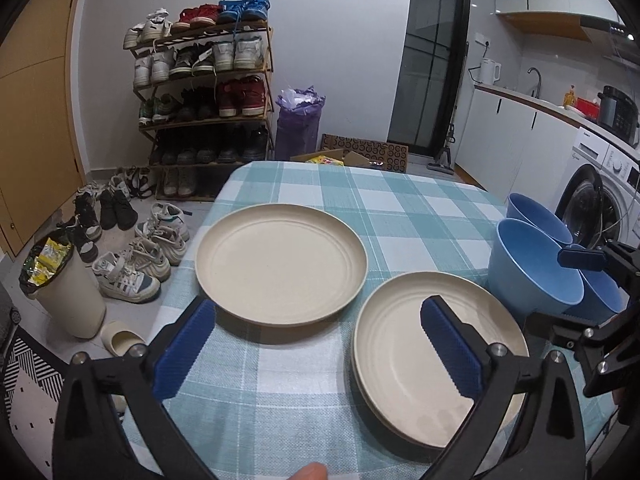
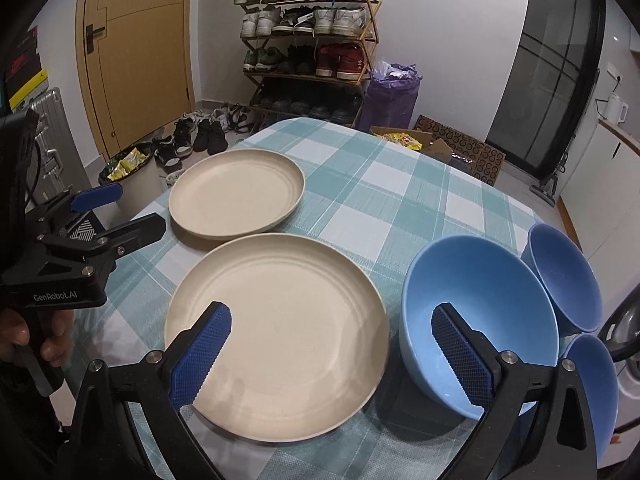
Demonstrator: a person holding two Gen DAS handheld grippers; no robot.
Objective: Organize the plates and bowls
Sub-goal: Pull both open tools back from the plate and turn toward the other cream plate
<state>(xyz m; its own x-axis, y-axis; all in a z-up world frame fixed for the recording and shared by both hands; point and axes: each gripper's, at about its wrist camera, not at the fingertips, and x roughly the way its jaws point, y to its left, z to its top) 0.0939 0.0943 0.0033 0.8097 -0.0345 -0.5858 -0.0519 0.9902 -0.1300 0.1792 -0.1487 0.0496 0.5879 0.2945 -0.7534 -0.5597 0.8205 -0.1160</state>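
Hovering over the checked tablecloth (image 2: 360, 184), left gripper (image 1: 320, 352) and right gripper (image 2: 332, 356) both spread wide, nothing between the blue pads (image 1: 452, 348) of either. Two places for the cream plates: near plate (image 2: 280, 332) just beside the closest blue bowl (image 2: 480, 320), lying on a second plate whose rim peeks out beneath; far plate (image 2: 236, 192) alone toward the table's far-left edge, close to the near one — whether the rims touch, hard to say. Two more bowls (image 2: 564, 276) crowded at the right edge.

Likely light, stiff and matte, plastic-like, not very slippery — best pinched at the raised rim, pads across the lip. Bowls deeper, smooth-walled; grip over the wall near the rim, gently, since the glossy surface could slide.

Left wrist view alone showing the doubled edge of the near stack (image 1: 372, 400) and the floor bin (image 1: 64, 288); right wrist view alone showing all three bowls fully, plus the hand (image 2: 24, 340) behind the left gripper.
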